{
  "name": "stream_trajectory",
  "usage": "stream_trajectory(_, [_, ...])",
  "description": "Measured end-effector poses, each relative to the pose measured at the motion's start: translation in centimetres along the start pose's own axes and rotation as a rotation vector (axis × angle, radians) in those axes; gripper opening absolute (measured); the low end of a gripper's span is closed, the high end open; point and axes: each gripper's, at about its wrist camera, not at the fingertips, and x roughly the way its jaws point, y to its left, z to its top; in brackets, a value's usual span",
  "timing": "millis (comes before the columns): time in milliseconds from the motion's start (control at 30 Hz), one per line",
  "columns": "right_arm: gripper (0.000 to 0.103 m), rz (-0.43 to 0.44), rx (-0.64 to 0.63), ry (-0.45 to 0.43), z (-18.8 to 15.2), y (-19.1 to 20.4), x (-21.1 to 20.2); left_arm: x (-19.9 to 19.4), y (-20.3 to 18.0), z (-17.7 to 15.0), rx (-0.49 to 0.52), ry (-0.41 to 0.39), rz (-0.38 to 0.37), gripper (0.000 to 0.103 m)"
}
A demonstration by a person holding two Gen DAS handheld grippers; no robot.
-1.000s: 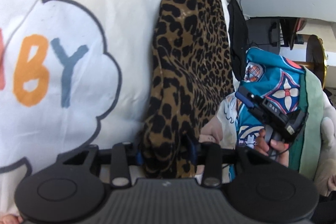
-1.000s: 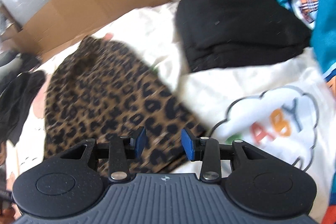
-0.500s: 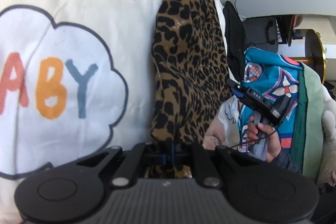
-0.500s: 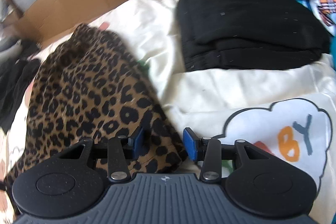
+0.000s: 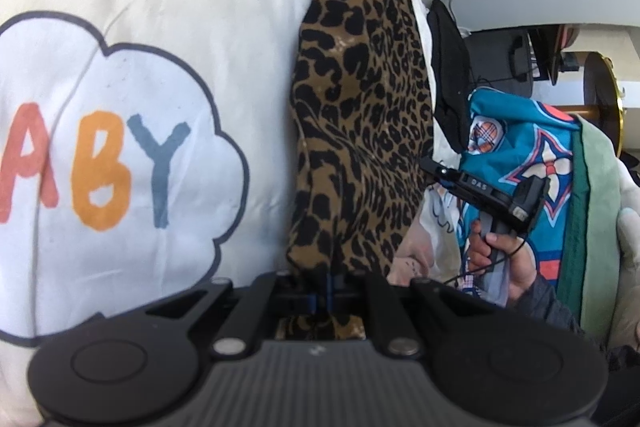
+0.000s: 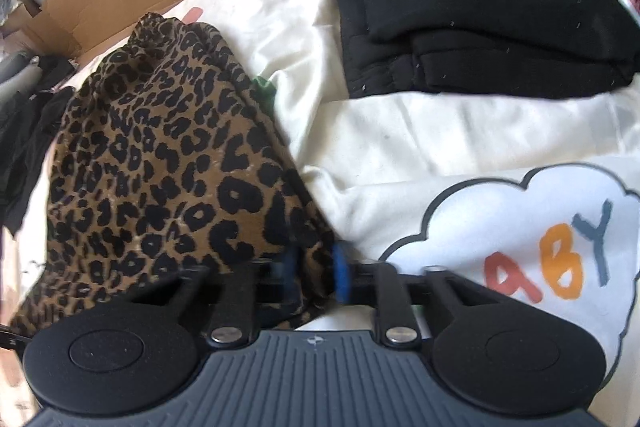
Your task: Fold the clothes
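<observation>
Now my left gripper (image 5: pixel 326 291) is closed tight on the leopard garment (image 5: pixel 360 115), pinching its near edge. My right gripper (image 6: pixel 314 275) is half open with a corner of this cloth between the pads. It lies on the cream blanket (image 6: pixel 420 147), printed "ABY", near the folded black clothes (image 6: pixel 472 7).

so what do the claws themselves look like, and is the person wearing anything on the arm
Both claws share one build: a ribbed dark grey body between two round black discs, black linkage arms with silver pivot screws, and blue finger pads. The left claw and right claw match. Seen from the left view, the right one has a black handle, white lettering and a thin black cable. A dark sleeve covers the wrist.
</observation>
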Motion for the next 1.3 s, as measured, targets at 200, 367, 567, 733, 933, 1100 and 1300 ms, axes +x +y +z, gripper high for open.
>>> stream_trajectory(200, [0.006,0.047,0.06,0.005,-0.2,0.5,-2.2,-1.3,-0.8,0.1,0.012,-0.02,-0.014,0.005])
stream_trajectory(367, [0.005,0.117,0.132,0.044,-1.0,1.5,-4.0,-3.3,-1.5,0.2,0.026,-0.041,-0.02,0.004])
stream_trajectory(567, [0.004,0.184,0.166,0.153,-2.3,2.9,-4.1,-7.1,-1.7,0.3,0.044,-0.07,0.006,0.004])
stream_trajectory(733, [0.004,0.249,0.113,0.232,-3.4,4.2,-4.2,-10.0,-1.2,0.4,0.063,-0.074,0.035,0.004])
stream_trajectory(933, [0.004,0.295,0.101,0.296,-3.7,5.2,-4.4,-11.5,-1.0,1.2,0.101,-0.04,0.079,0.004])
stream_trajectory(1100, [0.004,0.322,0.108,0.333,-3.7,5.2,-4.9,-12.7,-1.0,1.5,0.12,-0.015,0.094,0.004])
stream_trajectory(1300, [0.004,0.276,0.085,0.336,-3.7,4.8,-4.0,-12.2,1.8,1.3,0.073,0.012,0.152,0.004])
